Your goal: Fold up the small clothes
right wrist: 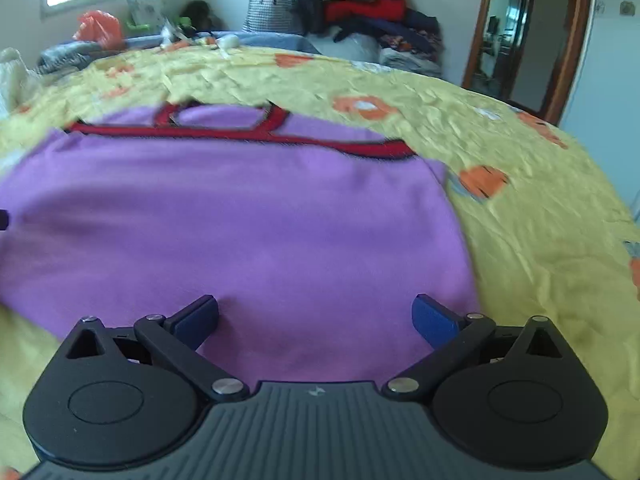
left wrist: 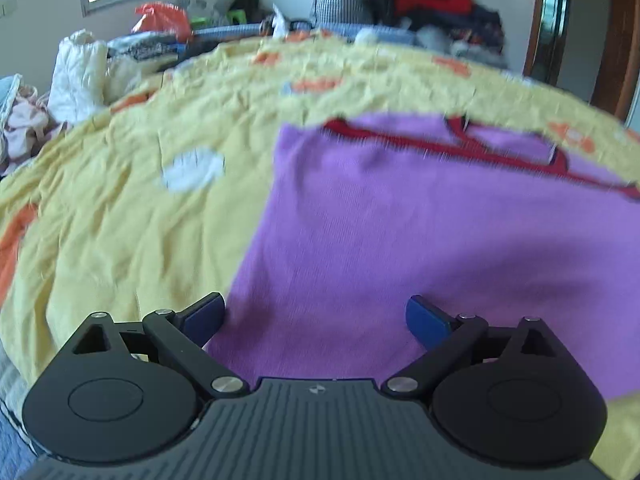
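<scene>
A small purple garment (left wrist: 400,220) with red trim along its far edge lies flat on the yellow bedspread (left wrist: 120,200). My left gripper (left wrist: 316,316) hovers open over the garment's near left corner, its blue pads wide apart with nothing between them. In the right wrist view the same purple garment (right wrist: 240,220) fills the middle, red trim (right wrist: 240,134) at the far side. My right gripper (right wrist: 316,318) stands open over the garment's near right part, holding nothing. Both views are blurred by motion.
The yellow bedspread (right wrist: 540,200) with orange and white patches stretches around the garment. A pile of clothes (right wrist: 360,4) and bags stands at the far wall. White and pink laundry (left wrist: 76,76) sits at the bed's left. A doorway (right wrist: 508,32) is at the right.
</scene>
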Available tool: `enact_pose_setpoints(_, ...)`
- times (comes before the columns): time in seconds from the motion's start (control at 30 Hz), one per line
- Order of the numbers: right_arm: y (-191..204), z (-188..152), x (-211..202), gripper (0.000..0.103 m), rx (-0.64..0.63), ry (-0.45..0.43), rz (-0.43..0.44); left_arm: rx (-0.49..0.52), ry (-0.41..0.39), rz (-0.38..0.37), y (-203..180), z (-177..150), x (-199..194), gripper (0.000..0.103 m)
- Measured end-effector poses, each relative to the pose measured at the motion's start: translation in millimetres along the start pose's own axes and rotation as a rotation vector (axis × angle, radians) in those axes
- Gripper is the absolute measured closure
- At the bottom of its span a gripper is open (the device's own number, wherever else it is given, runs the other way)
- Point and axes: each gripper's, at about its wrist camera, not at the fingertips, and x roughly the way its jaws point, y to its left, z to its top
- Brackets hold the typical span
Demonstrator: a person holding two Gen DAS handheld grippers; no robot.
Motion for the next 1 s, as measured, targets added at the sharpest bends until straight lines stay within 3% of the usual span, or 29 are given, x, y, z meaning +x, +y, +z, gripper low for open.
enact_pose_setpoints(0.17, -16.1, 5.5, -7.9, 0.000, 0.076, 0.023, -0.039, -0.045, 0.012, -0.028, 15.7, -6.2, 0.6, 0.000)
enact_pose_setpoints(0.37, 21.1, 11.2, -15.1, 0.000, 0.015, -0.022, 0.052, -0.044, 0.006, -0.031, 17.5, -9.8, -1.8, 0.000)
enact_pose_setpoints(0.47, 41.1, 4.4, -0.4, 0.000, -0.074, 0.020, -0.003, -0.046, 0.005, -0.034, 19.4, -11.7, -3.4, 0.000)
enact_pose_setpoints(0.57, 20.0, -2.0, -1.5, 0.000, 0.027, 0.011, 0.047, -0.043, 0.006, -0.039, 21.5, -13.1, -5.0, 0.000)
enact_pose_setpoints(0.7, 7.9, 2.5, -7.1, 0.000, 0.075, 0.033, -0.023, -0.039, 0.005, -0.046, 23.2, -13.4, -5.5, 0.000)
enact_pose_setpoints(0.83, 15.6, 7.9, -13.0, 0.000, 0.111, -0.003, 0.026, -0.071, 0.027, -0.068, 29.7, -6.4, -8.8, 0.000)
enact_pose_setpoints(1.0, 54.9, 10.3, -9.2, 0.000, 0.020, -0.050, 0.044, -0.097, -0.050, -0.087, 59.7, 20.5, -7.7, 0.000)
